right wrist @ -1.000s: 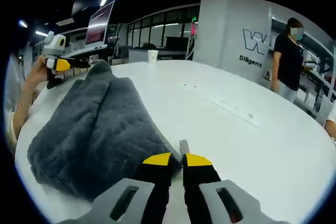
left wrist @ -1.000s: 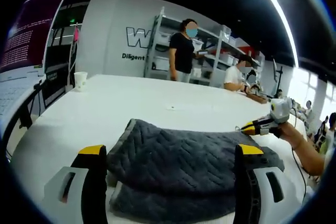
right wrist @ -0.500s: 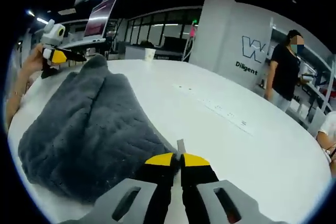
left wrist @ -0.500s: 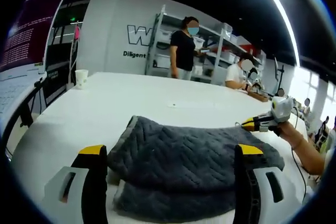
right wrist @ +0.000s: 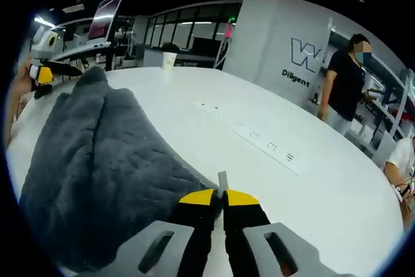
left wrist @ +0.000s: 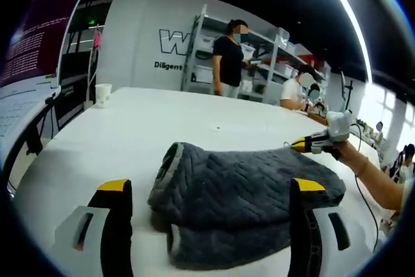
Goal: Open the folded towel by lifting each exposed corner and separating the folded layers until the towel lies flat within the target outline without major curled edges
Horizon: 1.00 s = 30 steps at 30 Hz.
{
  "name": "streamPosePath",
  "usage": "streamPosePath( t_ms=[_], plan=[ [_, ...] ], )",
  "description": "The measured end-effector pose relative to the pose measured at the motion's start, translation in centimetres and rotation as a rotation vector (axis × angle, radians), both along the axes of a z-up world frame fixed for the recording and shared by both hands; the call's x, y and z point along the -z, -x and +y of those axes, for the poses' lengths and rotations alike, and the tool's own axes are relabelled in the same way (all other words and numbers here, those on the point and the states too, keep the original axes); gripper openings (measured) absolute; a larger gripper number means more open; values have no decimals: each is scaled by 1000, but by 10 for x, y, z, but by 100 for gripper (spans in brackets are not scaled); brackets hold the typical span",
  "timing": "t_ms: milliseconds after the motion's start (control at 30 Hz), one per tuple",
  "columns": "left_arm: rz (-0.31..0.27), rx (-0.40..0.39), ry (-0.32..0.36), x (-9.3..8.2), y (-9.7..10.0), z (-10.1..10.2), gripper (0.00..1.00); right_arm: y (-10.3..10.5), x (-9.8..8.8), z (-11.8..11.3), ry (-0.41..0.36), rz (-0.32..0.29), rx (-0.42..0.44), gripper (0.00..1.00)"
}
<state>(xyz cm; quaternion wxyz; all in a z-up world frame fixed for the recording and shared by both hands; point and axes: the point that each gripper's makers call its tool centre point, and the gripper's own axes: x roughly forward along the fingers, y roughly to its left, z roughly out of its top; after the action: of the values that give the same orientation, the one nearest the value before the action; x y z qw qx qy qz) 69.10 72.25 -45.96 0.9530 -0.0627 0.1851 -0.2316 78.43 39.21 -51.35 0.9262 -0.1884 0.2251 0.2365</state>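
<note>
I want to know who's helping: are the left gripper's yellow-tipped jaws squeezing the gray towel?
No, the left gripper has its jaws wide apart, with the towel lying between them.

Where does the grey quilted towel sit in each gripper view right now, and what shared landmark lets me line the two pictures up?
Left gripper view: the grey quilted towel lies low in the middle, between the open jaws, on the white table.
Right gripper view: the towel covers the lower left; the right gripper is shut on its near corner.
Shared landmark: the white paper cup at the table's far edge.

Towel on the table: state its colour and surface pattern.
The towel is dark grey with a quilted zigzag pattern, clearest in the left gripper view.
</note>
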Motion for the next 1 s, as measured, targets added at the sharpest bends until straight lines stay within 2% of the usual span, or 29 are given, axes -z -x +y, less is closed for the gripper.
streamPosePath(
  t_ms=[333,600,667,767,900,1000],
  plan=[
    [0,-4,0,0,-1,4,99,-24,5,-11,97,18,73,0],
    [10,-2,1,1,0,3,99,-24,6,-16,119,9,103,2],
    [11,-1,2,1,0,2,99,-23,-1,-24,122,-17,139,8],
    [11,0,3,1,-1,2,99,-20,-10,-41,130,-34,211,24],
    [15,-3,1,2,-1,3,99,-10,-27,-55,106,-43,246,38],
    [17,-6,7,2,-1,2,99,4,-27,-61,86,-6,257,54]
  ],
)
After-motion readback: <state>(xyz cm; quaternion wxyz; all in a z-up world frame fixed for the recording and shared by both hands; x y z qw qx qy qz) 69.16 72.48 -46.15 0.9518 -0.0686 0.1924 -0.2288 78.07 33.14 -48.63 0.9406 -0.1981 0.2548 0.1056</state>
